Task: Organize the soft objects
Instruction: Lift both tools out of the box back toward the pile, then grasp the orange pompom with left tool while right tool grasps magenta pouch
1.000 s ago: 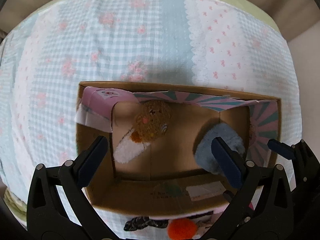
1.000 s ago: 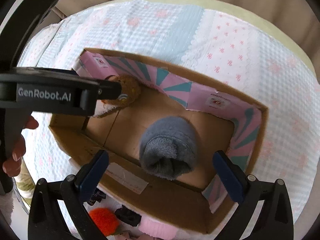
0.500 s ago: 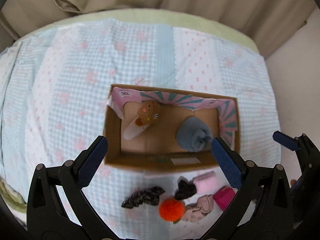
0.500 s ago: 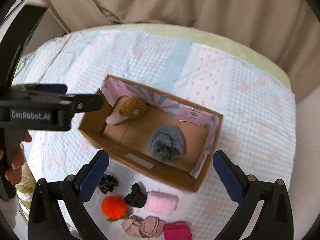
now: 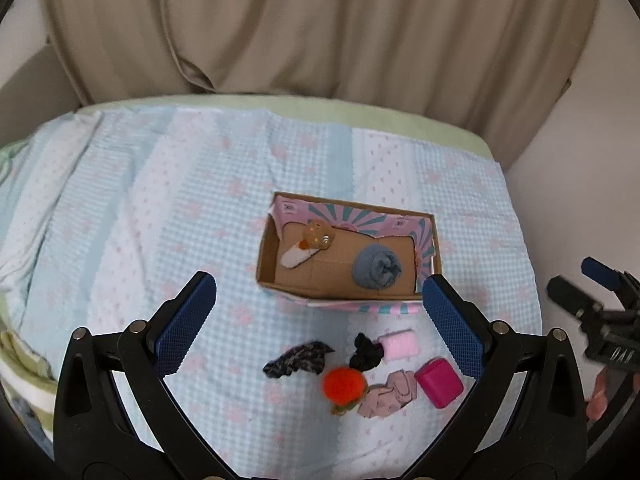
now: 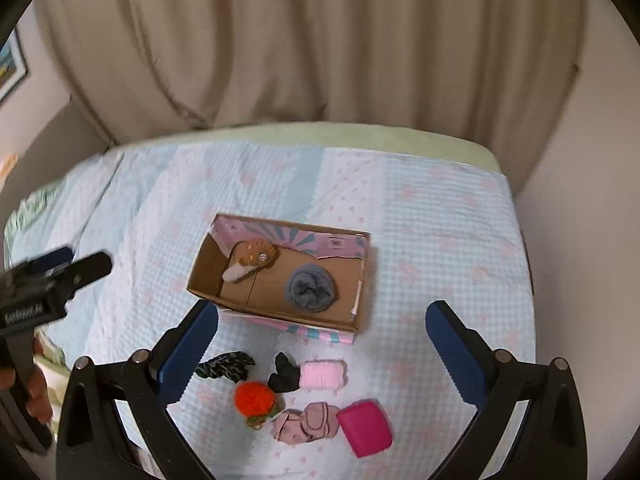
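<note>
Both left tongs [image 5: 318, 320] and right tongs [image 6: 322, 344] hung spread and empty. Loose soft pieces [image 6: 308, 396] lay on the bed at six o'clock of the box [image 6: 276, 312], between the right tongs' fingers, likely nearer them.

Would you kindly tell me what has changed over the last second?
Both hand-held grippers, left and right, pulled up and back from the box, open and empty. The blue roll and brown toy stayed inside; the loose items stayed on the blanket.
</note>
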Demonstrator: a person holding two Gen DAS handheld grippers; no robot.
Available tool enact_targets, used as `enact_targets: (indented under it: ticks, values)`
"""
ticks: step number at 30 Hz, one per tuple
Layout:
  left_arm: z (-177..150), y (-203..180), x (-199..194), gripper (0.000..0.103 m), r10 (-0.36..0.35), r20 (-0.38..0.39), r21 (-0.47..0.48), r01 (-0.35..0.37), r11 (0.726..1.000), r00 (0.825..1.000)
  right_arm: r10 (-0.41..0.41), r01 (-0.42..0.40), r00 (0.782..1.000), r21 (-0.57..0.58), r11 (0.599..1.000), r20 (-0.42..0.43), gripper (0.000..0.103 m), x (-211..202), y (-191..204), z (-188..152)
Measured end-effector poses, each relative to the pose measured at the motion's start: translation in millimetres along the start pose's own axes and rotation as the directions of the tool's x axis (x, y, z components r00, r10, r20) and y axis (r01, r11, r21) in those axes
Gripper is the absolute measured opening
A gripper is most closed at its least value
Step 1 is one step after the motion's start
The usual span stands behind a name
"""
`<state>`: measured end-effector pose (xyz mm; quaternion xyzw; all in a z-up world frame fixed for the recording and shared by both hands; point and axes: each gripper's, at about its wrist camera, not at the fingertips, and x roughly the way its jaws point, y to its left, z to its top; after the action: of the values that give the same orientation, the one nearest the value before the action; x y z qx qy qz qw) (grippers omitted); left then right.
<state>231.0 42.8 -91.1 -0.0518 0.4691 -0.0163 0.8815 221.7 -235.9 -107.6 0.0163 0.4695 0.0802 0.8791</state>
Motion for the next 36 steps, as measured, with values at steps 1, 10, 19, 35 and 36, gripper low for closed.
enact_targets:
  ticks: [1,10,19,35,36]
  values:
    - [-8,0,-11,0.103,0.000,0.013,-0.007,0.000,1.000,1.000,0.003,-0.004,1.000,0.021,1.000,0.013,0.103,-10,-4,-5]
    - [-71,-8,-58,0.103,0.001,0.060,-0.088,0.005,0.996,0.998,0.017,-0.028,0.996,0.119,0.993,0.086,0.103,-67,-30,-59]
    - [-136,-26,-49,0.103,-0.013,0.075,-0.125,0.022,0.992,0.997,0.039,-0.045,0.994,0.054,0.998,0.105,0.103,-64,-45,-115]
    - [-242,-43,134,0.102,-0.080,-0.010,-0.127,0.078,0.989,0.997,0.043,-0.037,0.996,-0.088,0.995,0.075,0.103,71,-66,-226]
    - [-247,-44,148,0.102,-0.075,-0.015,-0.121,0.073,0.990,0.997,0.043,-0.036,0.997,-0.091,0.995,0.071,0.103,80,-67,-231]
